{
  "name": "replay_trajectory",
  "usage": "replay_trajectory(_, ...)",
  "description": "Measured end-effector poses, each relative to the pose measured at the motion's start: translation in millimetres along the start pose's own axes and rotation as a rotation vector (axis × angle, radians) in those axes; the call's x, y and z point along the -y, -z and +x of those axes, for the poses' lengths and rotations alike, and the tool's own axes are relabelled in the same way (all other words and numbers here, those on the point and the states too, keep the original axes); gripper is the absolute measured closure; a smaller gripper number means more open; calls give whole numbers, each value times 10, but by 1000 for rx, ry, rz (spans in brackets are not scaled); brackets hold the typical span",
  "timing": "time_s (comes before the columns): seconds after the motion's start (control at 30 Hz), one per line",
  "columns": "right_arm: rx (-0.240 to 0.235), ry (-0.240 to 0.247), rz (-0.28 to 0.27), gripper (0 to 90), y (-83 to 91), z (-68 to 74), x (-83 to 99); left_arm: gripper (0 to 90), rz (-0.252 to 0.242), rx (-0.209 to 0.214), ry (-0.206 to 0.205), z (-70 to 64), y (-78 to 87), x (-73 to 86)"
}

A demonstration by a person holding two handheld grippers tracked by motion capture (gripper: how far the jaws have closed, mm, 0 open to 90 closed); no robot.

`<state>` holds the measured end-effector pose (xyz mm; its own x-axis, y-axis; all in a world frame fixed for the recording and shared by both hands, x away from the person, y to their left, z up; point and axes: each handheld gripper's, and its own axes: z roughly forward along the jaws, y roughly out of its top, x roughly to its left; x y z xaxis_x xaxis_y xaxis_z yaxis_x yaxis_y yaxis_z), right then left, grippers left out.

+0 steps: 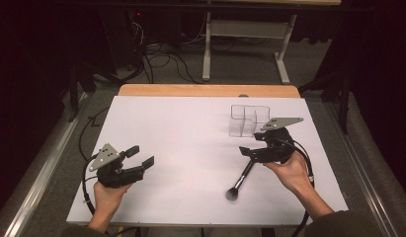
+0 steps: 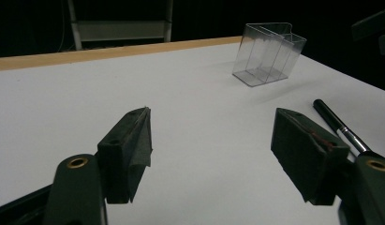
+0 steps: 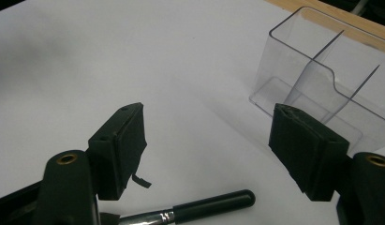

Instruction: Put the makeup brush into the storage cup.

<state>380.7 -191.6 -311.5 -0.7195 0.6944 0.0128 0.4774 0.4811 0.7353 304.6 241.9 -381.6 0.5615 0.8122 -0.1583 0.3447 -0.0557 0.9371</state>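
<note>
Right claw hovers with jaws spread, ungrasping, over the black-handled makeup brush lying flat on the white counter near the clear plastic compartment organiser, presumably its destination; left claw idles released.

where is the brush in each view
high view: brush lies right of centre, below the right claw.
left gripper view: handle at the right edge.
right gripper view: handle along the bottom.
Shared landmark: the clear box.
</note>
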Motion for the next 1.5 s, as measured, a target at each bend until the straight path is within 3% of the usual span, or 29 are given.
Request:
replay_trajectory(0.6,-28,55,171,287,9,16,-103,294,3,-1,-8,-11,-10,1)
replay_trajectory(1.03,-67,175,323,302,-80,85,-170,290,-1,-4,-8,-6,-9,4)
replay_trajectory(1.3,-63,240,360,327,-95,100,-227,276,-1,-11,-14,-5,-12,4)
replay_trajectory(1.5,-67,254,369,332,-84,104,-265,270,-2,-14,-15,0,-11,4)
